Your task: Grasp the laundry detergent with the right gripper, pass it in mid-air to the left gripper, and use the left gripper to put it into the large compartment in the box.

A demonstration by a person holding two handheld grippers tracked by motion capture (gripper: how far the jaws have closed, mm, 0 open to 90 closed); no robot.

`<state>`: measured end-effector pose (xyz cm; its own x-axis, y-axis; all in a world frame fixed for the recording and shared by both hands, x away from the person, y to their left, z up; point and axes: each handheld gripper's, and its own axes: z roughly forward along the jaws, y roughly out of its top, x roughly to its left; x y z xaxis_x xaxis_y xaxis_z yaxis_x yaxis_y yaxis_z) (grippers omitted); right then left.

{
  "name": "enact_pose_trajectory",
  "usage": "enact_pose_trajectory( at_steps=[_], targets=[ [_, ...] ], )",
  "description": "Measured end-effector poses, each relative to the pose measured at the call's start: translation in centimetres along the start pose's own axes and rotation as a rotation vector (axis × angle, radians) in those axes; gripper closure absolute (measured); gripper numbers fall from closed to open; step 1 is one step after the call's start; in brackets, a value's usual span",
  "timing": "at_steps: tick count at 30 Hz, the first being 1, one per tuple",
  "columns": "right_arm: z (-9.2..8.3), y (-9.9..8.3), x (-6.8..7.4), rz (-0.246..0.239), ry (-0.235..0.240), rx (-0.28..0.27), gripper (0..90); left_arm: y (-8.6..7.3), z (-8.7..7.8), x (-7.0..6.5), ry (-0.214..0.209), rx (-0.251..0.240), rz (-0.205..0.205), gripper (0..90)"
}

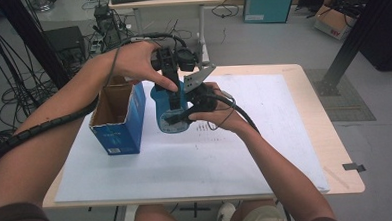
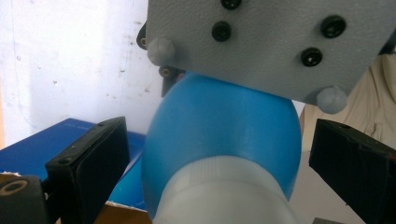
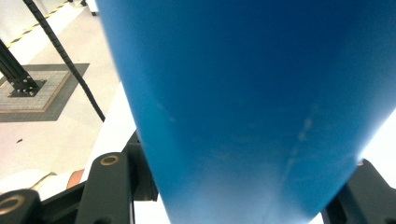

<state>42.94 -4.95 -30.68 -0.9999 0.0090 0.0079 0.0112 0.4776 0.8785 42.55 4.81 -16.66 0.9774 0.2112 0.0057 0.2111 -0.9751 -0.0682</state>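
Even, bright overhead light; soft shadows on table (image 1: 266, 152). Close-up blue bottle (image 3: 252, 93) blurred, slight glare.

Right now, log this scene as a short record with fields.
setting: white mat on a wooden table
held item: blue bottle with a whitish cap, held above the mat
right tongs: shut on the blue bottle
left tongs: open, jaws on either side of the cap, apart from it
nearby: open blue carton beside the bottle
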Motion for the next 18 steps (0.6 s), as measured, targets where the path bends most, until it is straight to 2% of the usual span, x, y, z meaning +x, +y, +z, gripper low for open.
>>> enact_pose_trajectory(
  at_steps=[18],
  targets=[
    [0.23, -0.01, 0.08, -0.006, 0.001, 0.008, 41.4, -0.21, 0.02, -0.16, 0.004, -0.012, -0.001, 5.8]
  ],
)
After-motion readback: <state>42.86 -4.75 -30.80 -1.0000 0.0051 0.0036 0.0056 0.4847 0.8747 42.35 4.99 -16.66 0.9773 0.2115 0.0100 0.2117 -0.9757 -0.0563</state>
